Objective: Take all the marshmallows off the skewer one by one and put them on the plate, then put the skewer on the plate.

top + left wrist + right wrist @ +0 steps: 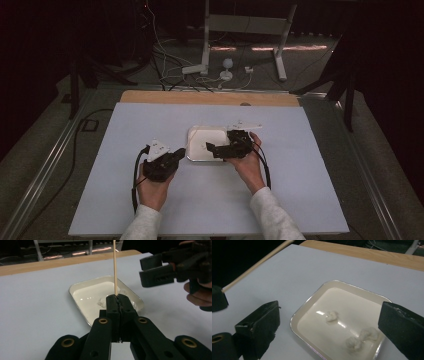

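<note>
A thin wooden stick (115,265) stands upright, pinched at its lower end by my left gripper (119,298), which is shut on it just short of the near rim of a white tray (75,287). In the high view this gripper (179,154) sits to the left of the tray (192,131). My right gripper (210,148) reaches over the tray from the right. Its jaws stand wide apart with nothing between them (332,322). Three small white lumps (331,315) (369,333) (353,343) lie in the tray (295,320). The stick (259,263) slants across the upper left of the right gripper view.
The tray rests on a pale blue-grey mat (150,120) covering a wooden table (210,97). Beyond the table's far edge are a white stand (280,50) and loose cables (170,70) on the floor.
</note>
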A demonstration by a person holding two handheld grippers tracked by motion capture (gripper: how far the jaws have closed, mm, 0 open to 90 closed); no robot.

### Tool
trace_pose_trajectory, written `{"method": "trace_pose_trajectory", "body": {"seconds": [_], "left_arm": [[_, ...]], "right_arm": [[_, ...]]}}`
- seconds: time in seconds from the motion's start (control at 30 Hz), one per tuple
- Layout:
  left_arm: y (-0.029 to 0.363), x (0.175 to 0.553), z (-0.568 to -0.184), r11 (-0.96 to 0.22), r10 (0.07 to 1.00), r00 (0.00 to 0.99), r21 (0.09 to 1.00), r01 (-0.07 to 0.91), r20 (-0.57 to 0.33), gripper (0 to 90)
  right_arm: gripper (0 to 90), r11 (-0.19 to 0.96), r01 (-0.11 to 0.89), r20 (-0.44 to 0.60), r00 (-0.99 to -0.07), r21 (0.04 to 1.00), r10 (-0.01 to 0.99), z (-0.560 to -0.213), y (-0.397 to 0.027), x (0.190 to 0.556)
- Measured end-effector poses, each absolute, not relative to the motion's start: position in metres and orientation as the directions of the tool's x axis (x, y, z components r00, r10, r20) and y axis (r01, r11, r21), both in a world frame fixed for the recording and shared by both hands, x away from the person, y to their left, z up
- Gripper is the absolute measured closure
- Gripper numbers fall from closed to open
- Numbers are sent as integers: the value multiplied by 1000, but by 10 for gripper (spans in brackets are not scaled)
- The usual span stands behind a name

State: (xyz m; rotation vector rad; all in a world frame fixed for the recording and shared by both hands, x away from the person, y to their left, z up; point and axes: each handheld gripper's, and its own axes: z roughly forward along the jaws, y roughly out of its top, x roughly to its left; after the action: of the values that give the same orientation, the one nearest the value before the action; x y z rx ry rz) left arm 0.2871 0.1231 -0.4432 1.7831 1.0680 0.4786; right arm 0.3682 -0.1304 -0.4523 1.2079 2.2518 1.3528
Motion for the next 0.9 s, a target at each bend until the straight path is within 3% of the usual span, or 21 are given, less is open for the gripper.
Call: {"method": "trace_pose_trajectory", "body": {"seconds": [0.9], "left_arm": [[105,315,-441,-99,863,486,896,434,-139,898]], "right_arm": [[12,218,513,217,-657,830,722,-450,-152,348]]}}
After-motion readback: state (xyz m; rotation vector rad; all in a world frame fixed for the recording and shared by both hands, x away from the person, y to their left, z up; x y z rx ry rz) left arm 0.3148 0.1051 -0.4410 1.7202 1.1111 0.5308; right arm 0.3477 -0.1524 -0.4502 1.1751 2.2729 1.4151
